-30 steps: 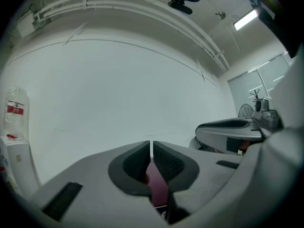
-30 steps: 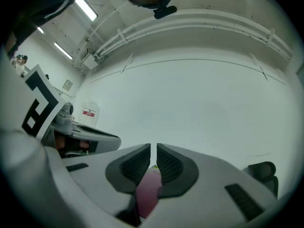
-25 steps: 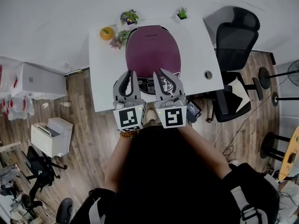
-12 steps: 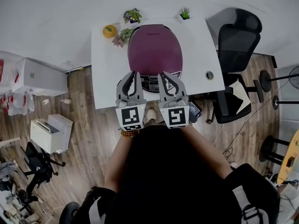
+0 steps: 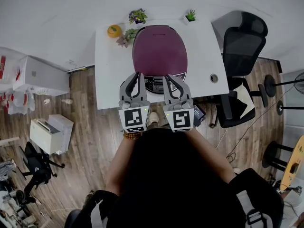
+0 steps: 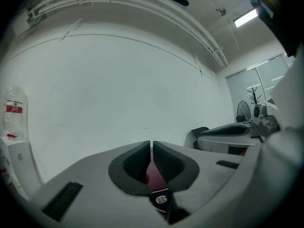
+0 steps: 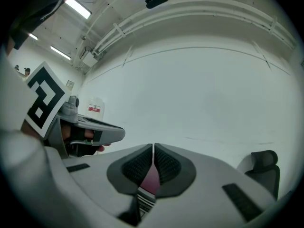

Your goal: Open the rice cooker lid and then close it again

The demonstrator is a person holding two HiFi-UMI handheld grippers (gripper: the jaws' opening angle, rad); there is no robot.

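A purple rice cooker stands on the white table with its lid down and its control panel facing me. Both grippers are held level, side by side, over the cooker's front edge. In the head view my left gripper has its tips together just left of the panel, and my right gripper has its tips together just right of it. In the left gripper view the left gripper holds nothing, and a strip of the purple cooker shows below it. The right gripper is also shut on nothing.
An orange and two small potted plants sit along the table's far edge. A round cable hole is at the near right. A black office chair stands to the right, and white boxes are on the wooden floor to the left.
The head view has drifted a little, so the table now sits slightly further right. Both grippers stay at the cooker's front edge, and the lid stays down.
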